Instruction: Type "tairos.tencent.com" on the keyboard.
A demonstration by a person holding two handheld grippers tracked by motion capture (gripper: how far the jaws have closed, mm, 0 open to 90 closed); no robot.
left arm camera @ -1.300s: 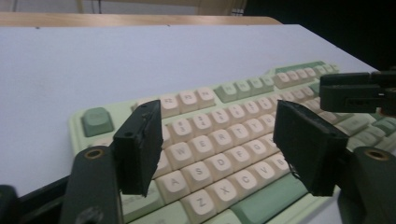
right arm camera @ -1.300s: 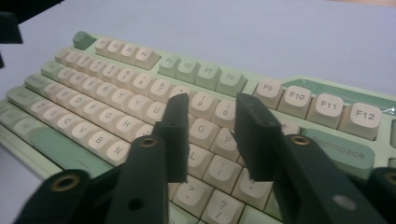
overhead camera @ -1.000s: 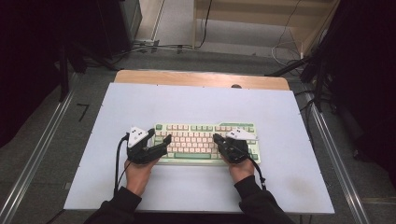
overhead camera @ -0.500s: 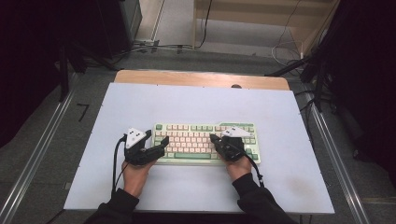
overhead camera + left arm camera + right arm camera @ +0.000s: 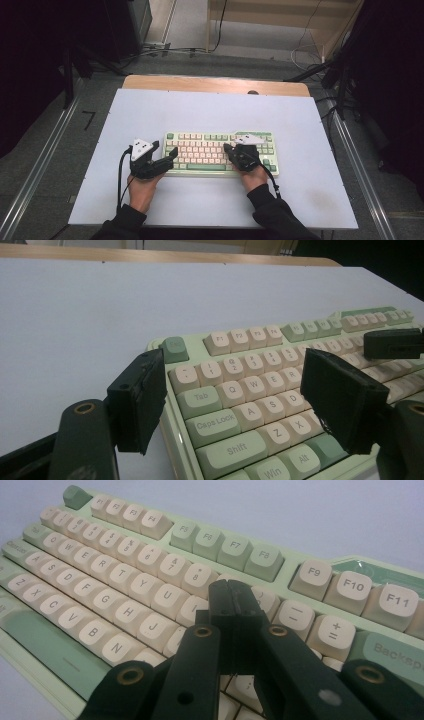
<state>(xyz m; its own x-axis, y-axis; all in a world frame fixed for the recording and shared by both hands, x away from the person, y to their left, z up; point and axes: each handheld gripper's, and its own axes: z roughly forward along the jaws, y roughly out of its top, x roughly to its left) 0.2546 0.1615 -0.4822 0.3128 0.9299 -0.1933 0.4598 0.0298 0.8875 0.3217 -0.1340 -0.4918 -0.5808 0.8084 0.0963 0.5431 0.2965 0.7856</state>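
Note:
A mint-green keyboard (image 5: 220, 152) with cream keys lies on the white table top (image 5: 300, 125), a little nearer the person than its middle. My left gripper (image 5: 165, 149) is open at the keyboard's left end. In the left gripper view, my left gripper (image 5: 240, 400) has its jaws on either side of the keyboard's (image 5: 260, 385) left key columns, one off its left edge. My right gripper (image 5: 227, 148) is shut with nothing in it. In the right gripper view, the tip of my right gripper (image 5: 231, 597) sits low over the keyboard's (image 5: 125, 580) number and letter keys, right of centre.
A strip of wooden table edge (image 5: 215, 84) runs along the far side of the white top. Metal rails (image 5: 42, 165) flank the table on both sides. Cables (image 5: 165, 50) lie on the floor beyond. Bare white surface surrounds the keyboard.
Both hands have shifted slightly left. The right gripper has slid left over the keys, still shut. The left gripper has drawn a little off the keyboard's left end, still open.

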